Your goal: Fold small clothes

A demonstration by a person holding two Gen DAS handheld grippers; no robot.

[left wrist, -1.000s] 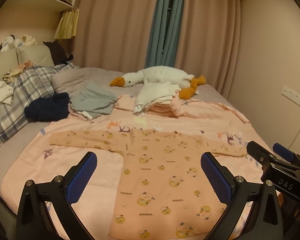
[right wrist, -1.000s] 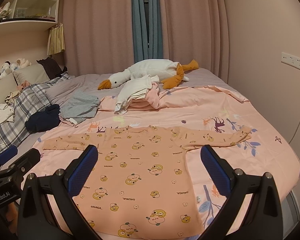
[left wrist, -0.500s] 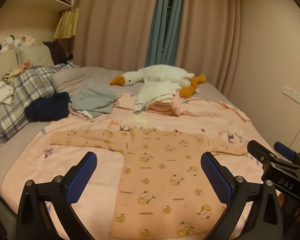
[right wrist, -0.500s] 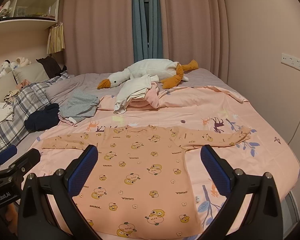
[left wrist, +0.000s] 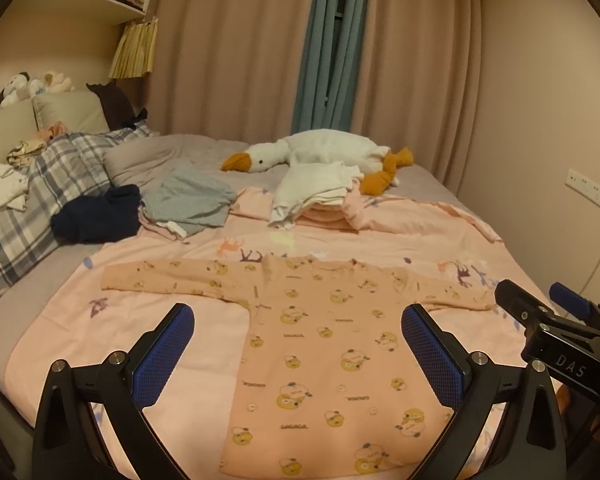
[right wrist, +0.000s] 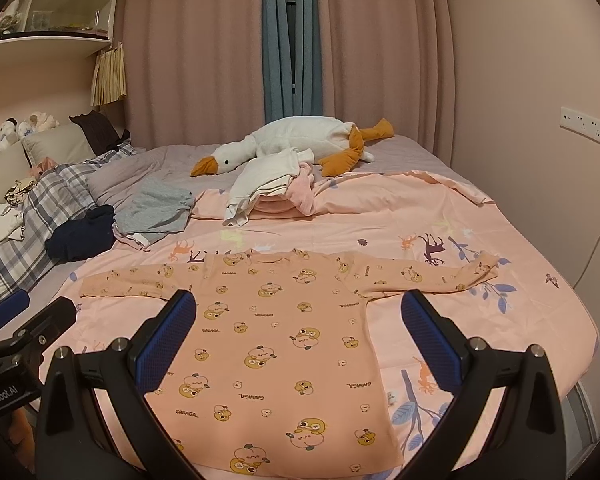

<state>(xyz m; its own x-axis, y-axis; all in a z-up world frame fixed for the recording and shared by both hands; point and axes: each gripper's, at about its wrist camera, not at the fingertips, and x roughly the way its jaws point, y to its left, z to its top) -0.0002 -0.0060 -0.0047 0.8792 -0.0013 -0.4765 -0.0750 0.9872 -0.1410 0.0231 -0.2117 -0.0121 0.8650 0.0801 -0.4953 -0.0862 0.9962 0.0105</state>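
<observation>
Left wrist view: the left gripper (left wrist: 298, 354) was held spread and empty above the peach shirt (left wrist: 332, 344), which was laid flat on the pink sheet (left wrist: 52, 344) with both sleeves stretched out. "GAGAGA" was printed on the cloth, and "DAS" was read on the other tool.

Right wrist view: the right gripper (right wrist: 298, 340) was also spread, nothing being pinched. A sleeve cuff (right wrist: 484, 266) should probably be taken first (near its end) and folded inward evenly. "GenRobot.AI" was read at the left edge.
</observation>
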